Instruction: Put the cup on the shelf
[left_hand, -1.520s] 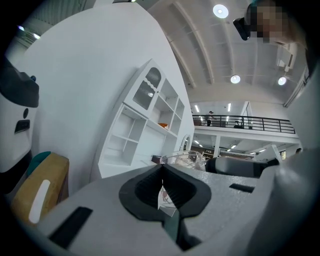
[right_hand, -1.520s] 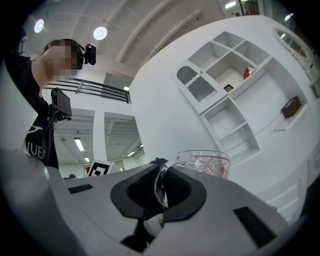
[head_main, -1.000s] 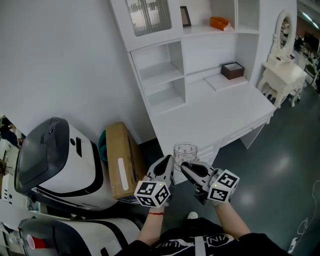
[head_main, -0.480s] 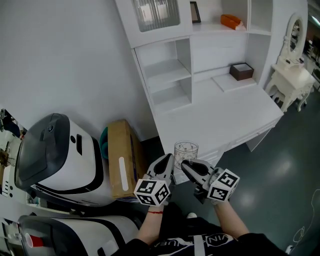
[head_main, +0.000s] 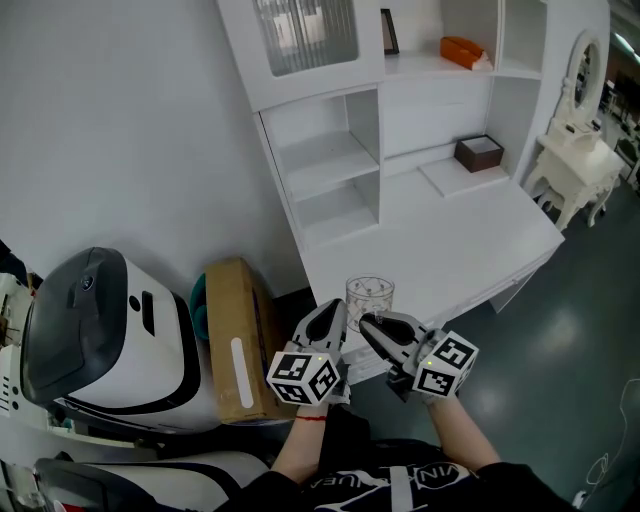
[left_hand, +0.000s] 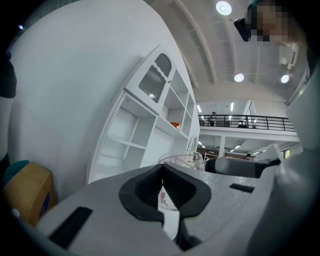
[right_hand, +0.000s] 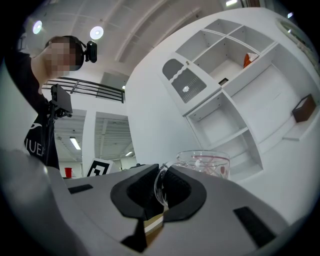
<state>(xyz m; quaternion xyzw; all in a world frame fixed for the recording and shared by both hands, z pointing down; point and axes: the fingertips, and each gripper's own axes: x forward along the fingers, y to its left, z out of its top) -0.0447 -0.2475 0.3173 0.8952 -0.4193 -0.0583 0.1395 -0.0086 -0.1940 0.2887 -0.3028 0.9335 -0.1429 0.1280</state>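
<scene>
A clear glass cup (head_main: 370, 297) with a red pattern hangs in the air just over the front edge of the white desk (head_main: 450, 235). My right gripper (head_main: 368, 325) is shut on the cup's glass handle, which shows between its jaws in the right gripper view, the right gripper (right_hand: 161, 182) below the cup (right_hand: 205, 162). My left gripper (head_main: 335, 308) is shut beside the cup's left side with nothing between its jaws. From the left gripper (left_hand: 162, 182) the cup's rim (left_hand: 181, 159) shows just past the tips. The white shelf unit (head_main: 335, 165) with open compartments rises behind the desk.
A cardboard box (head_main: 235, 335) and a white and black machine (head_main: 100, 330) stand left of the desk. A brown box (head_main: 478, 153) sits at the desk's back right, an orange thing (head_main: 462, 48) on an upper shelf. A white dressing table (head_main: 570, 165) stands at the right.
Both grippers and the cup keep the same pose together. The view has shifted a little, so the desk and shelf unit sit slightly nearer and lower in the picture.
</scene>
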